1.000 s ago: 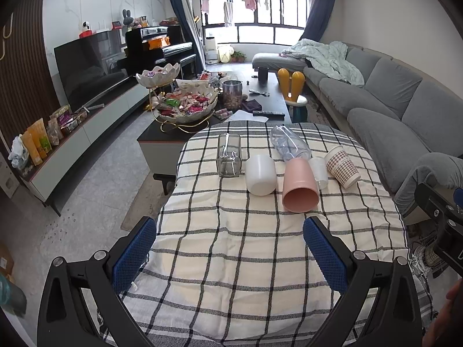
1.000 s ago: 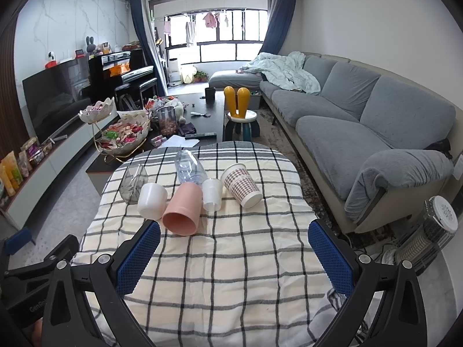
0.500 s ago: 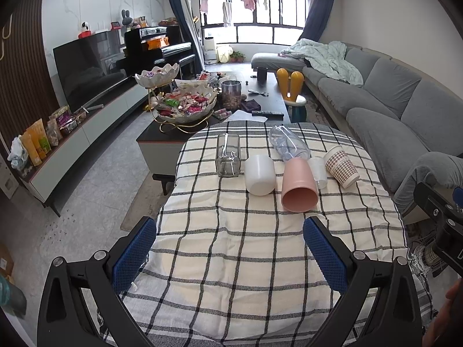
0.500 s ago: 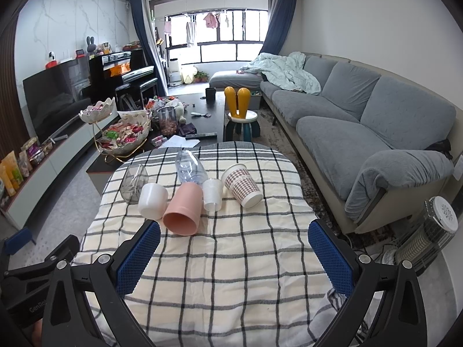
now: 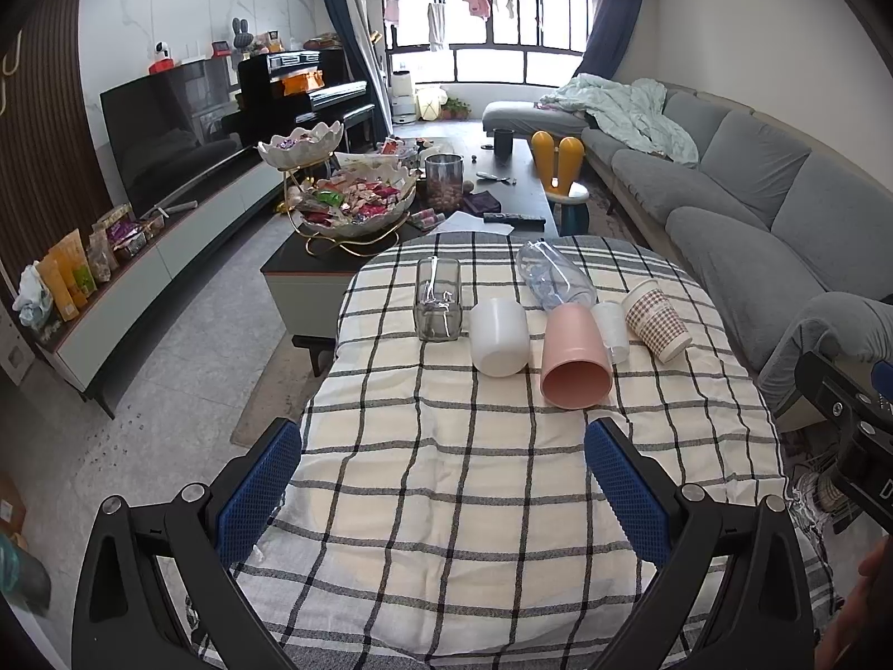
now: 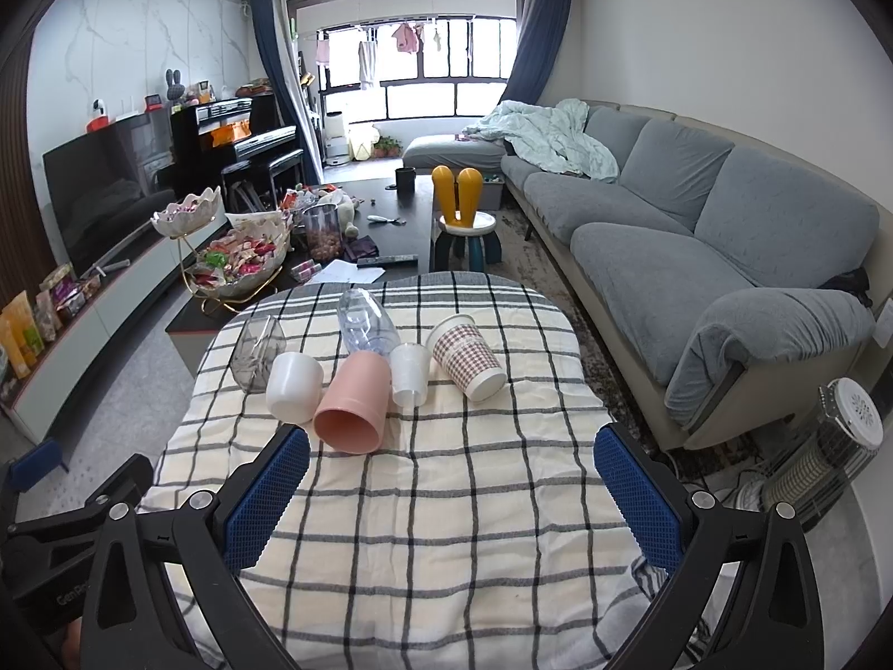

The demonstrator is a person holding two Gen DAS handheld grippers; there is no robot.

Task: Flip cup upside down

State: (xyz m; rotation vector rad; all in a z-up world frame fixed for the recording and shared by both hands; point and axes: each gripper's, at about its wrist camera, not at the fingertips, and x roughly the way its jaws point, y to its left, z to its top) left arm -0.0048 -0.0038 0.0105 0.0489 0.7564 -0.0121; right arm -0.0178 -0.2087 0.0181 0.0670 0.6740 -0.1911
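Several cups lie on their sides in a row on the checked tablecloth (image 5: 474,463): a square glass (image 5: 438,298), a white cup (image 5: 498,336), a pink cup (image 5: 575,354) with its mouth toward me, a small clear plastic cup (image 5: 611,324), a checked paper cup (image 5: 656,317) and a clear plastic bottle (image 5: 552,276) behind them. The same row shows in the right wrist view, with the pink cup (image 6: 354,402) and the paper cup (image 6: 466,357). My left gripper (image 5: 443,480) is open and empty, well short of the cups. My right gripper (image 6: 449,488) is open and empty, near the pink cup.
A dark coffee table (image 5: 524,167) with a tiered candy bowl (image 5: 357,201) and a jar stands beyond the small table. A grey sofa (image 6: 697,234) runs along the right. A TV unit (image 5: 167,245) is on the left. A heater (image 6: 826,446) stands at right.
Both views have shifted very slightly toward the cups. Nothing on the table has moved and both grippers remain open.
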